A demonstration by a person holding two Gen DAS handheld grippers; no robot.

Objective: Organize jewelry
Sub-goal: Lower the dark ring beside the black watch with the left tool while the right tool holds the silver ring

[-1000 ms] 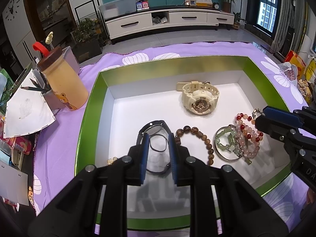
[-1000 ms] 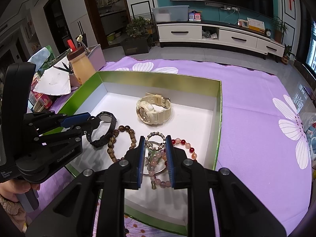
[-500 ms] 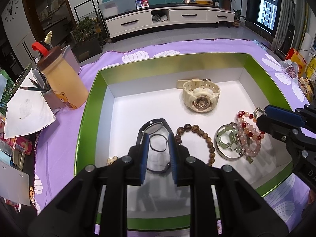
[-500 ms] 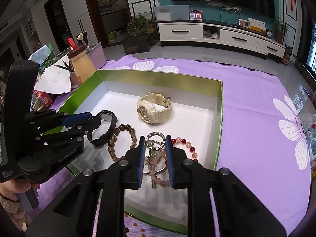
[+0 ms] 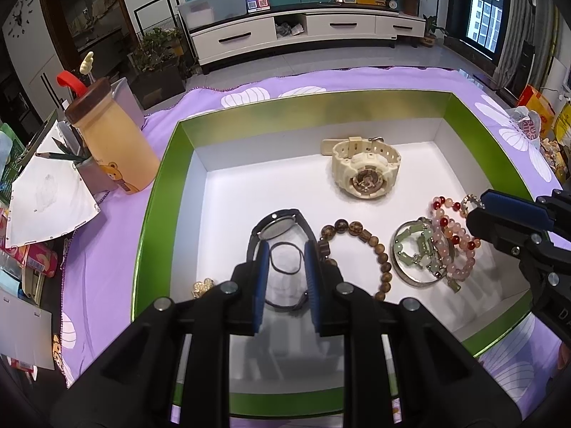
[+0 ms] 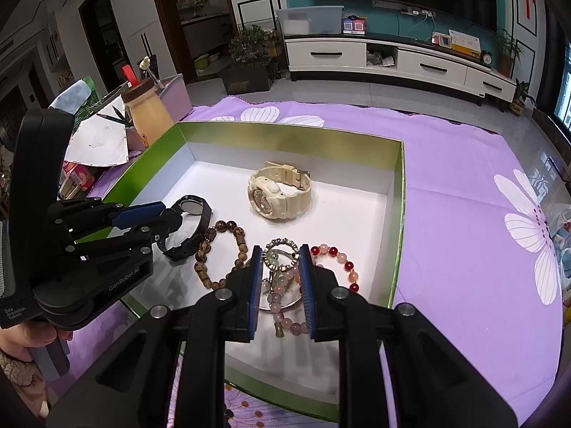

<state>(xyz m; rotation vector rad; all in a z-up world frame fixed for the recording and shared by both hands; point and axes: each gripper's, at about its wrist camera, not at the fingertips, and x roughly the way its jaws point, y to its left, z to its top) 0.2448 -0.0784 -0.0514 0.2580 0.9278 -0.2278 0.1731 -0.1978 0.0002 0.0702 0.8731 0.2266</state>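
Note:
A green box [image 5: 157, 192] [image 6: 399, 214] with a white floor holds a cream watch [image 5: 364, 173] [image 6: 280, 192], a black watch [image 5: 282, 221] [image 6: 194, 221], a brown bead bracelet [image 5: 371, 246] [image 6: 221, 249], a silver-green bracelet [image 5: 417, 253] [image 6: 280, 249] and a pink-red bead bracelet [image 5: 453, 239] [image 6: 339, 260]. My left gripper [image 5: 285, 249] [image 6: 167, 223] is open, hovering just above the black watch. My right gripper [image 6: 278, 253] [image 5: 476, 214] is open above the pink and silver bracelets. Neither holds anything.
The box sits on a purple flowered cloth [image 6: 464, 214]. A tan bottle with a brown lid [image 5: 114, 142] [image 6: 146, 114], a pencil cup and papers [image 5: 46, 199] stand left of the box. A small gold item [image 5: 203, 285] lies in the box's near left corner.
Both grippers have drawn back and up slightly from the jewelry. The jewelry has not moved and both jaws stay open.

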